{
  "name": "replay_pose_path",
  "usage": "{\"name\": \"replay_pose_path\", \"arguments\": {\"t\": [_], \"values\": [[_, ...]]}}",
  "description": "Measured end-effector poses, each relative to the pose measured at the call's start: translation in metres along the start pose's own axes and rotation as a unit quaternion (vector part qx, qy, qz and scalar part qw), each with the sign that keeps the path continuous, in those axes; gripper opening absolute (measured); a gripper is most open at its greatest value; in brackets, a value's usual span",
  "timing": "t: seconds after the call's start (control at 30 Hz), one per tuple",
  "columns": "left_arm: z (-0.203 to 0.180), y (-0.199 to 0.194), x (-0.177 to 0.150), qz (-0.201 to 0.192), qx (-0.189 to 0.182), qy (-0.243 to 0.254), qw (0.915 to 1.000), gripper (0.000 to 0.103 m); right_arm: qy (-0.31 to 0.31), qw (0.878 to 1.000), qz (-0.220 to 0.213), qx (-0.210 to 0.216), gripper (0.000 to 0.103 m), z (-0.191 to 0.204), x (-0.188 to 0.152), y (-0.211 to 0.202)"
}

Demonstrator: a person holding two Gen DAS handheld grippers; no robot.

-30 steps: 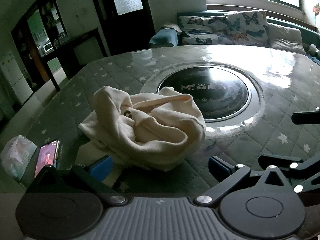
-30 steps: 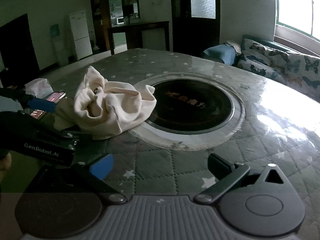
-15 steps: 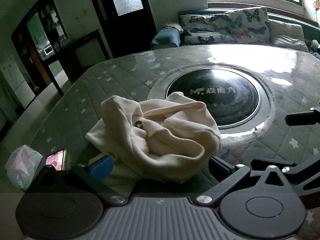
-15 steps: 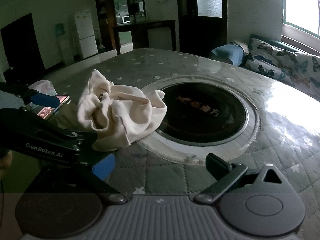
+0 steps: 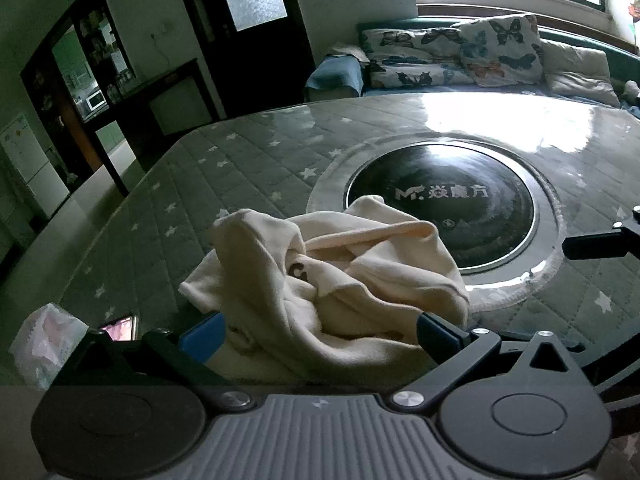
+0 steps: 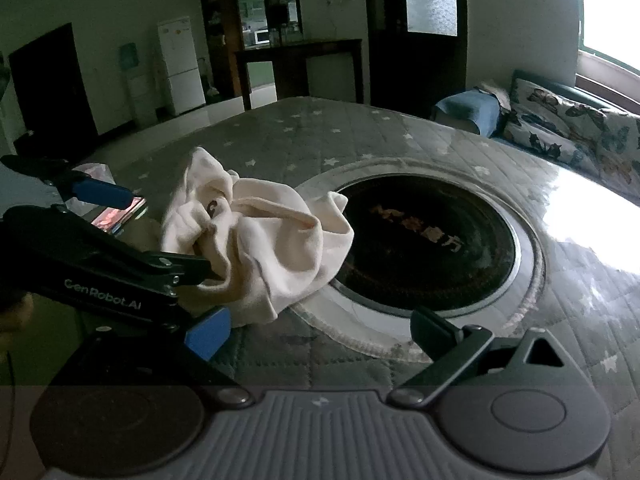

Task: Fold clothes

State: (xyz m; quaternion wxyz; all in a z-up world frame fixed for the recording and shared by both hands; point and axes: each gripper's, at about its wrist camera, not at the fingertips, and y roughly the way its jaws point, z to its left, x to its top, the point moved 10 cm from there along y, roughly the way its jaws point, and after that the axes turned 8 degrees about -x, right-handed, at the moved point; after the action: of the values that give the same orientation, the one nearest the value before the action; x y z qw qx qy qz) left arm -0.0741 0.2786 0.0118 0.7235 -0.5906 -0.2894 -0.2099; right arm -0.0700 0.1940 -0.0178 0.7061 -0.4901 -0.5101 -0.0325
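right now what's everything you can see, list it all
garment: one, cream, crumpled on the table beside the dark disc
table: one, grey-green quilted cover with white stars
disc: one, black, round, set in the table centre
phone: one, screen lit, near table edge
tissue pack: one, pale, beside the phone
sofa cushions: several, butterfly print, under the window
fridge: one, white, far wall
left gripper: black with blue pad, open, garment between its fingers
right gripper: same, open, over bare table
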Motion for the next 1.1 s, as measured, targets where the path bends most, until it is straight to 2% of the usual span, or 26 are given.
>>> {"name": "replay_pose_path", "arguments": {"t": [0.7, 0.9, 1.1], "values": [[0.020, 0.013, 0.018, 0.002, -0.007, 0.001, 1.0000, 0.103, 0.005, 1.000, 0.009, 0.009, 0.096, 0.005, 0.020, 0.022], [0.028, 0.015, 0.017, 0.004, -0.006, -0.006, 1.0000, 0.103, 0.004, 1.000, 0.013, 0.017, 0.092, 0.012, 0.022, 0.027], [0.039, 0.018, 0.016, 0.010, -0.006, -0.017, 0.9998, 0.100, 0.000, 0.999, 0.018, 0.028, 0.084, 0.020, 0.026, 0.033]]}}
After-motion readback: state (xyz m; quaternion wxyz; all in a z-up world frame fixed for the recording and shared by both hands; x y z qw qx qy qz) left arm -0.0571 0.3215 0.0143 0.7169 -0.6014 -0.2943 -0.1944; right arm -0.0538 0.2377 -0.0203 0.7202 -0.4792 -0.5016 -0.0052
